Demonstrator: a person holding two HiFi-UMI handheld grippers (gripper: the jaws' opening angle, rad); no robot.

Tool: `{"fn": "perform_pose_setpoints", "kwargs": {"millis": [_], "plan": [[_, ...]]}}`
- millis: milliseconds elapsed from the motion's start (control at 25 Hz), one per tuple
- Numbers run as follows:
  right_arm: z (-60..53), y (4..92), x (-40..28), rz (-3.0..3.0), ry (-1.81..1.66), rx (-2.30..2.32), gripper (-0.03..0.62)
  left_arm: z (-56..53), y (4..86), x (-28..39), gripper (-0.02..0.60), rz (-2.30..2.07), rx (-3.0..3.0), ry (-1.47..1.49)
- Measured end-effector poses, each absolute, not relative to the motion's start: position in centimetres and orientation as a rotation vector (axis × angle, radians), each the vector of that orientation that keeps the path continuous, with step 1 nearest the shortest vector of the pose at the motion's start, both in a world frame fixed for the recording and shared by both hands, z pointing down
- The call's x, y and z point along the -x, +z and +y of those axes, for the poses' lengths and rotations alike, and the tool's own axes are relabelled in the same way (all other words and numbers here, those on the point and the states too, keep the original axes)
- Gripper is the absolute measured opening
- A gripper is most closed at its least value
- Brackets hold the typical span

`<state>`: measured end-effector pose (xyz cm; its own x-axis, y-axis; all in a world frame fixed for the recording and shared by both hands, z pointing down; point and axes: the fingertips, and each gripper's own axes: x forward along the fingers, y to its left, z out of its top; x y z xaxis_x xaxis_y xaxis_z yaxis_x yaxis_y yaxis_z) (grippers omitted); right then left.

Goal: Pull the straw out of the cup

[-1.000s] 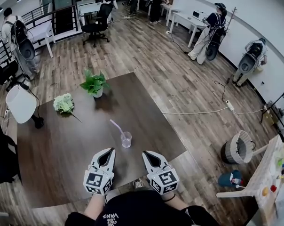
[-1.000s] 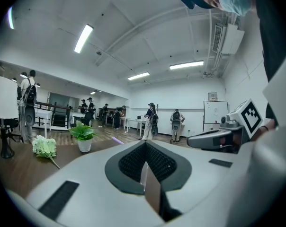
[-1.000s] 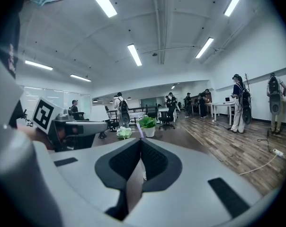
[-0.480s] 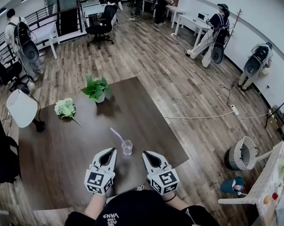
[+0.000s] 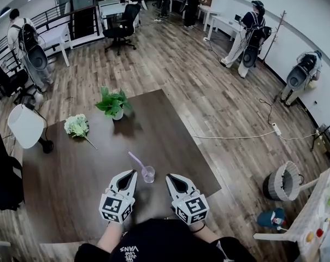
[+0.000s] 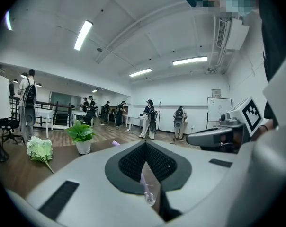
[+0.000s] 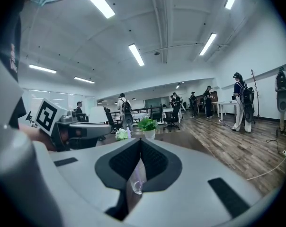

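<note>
A clear plastic cup (image 5: 148,174) stands on the dark brown table (image 5: 66,173), and a purple straw (image 5: 135,160) leans out of it up and to the left. My left gripper (image 5: 131,173) is just left of the cup, with its jaws shut and nothing in them. My right gripper (image 5: 169,177) is just right of the cup, also shut and empty. In the left gripper view the cup (image 6: 150,193) shows low behind the closed gripper (image 6: 144,144), with the straw tip (image 6: 115,143) above the jaw. The right gripper view shows the cup (image 7: 136,181) beyond that gripper (image 7: 140,141).
A potted plant (image 5: 113,103) and a bunch of white flowers (image 5: 76,125) sit at the table's far side. A white chair (image 5: 24,125) stands to the left and a wicker basket (image 5: 282,182) on the floor to the right. Several people stand around the room.
Both grippers have moved forward together over the table. The cup now sits level with their tips, between them, rather than ahead of them. The jaws stayed shut.
</note>
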<state>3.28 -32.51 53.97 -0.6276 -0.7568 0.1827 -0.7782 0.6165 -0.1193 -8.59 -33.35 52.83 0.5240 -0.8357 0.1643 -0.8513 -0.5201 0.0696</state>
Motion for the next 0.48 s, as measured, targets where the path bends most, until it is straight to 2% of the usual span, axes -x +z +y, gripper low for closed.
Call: {"fn": "perform_pose_setpoints", "kwargs": {"millis": [480], "plan": [[-33.9, 53.9, -3.4, -2.726, 0.295, -1.283, 0.017, -35.4, 54.3, 8.4, 0.011, -1.435, -2.569, 0.174]]}}
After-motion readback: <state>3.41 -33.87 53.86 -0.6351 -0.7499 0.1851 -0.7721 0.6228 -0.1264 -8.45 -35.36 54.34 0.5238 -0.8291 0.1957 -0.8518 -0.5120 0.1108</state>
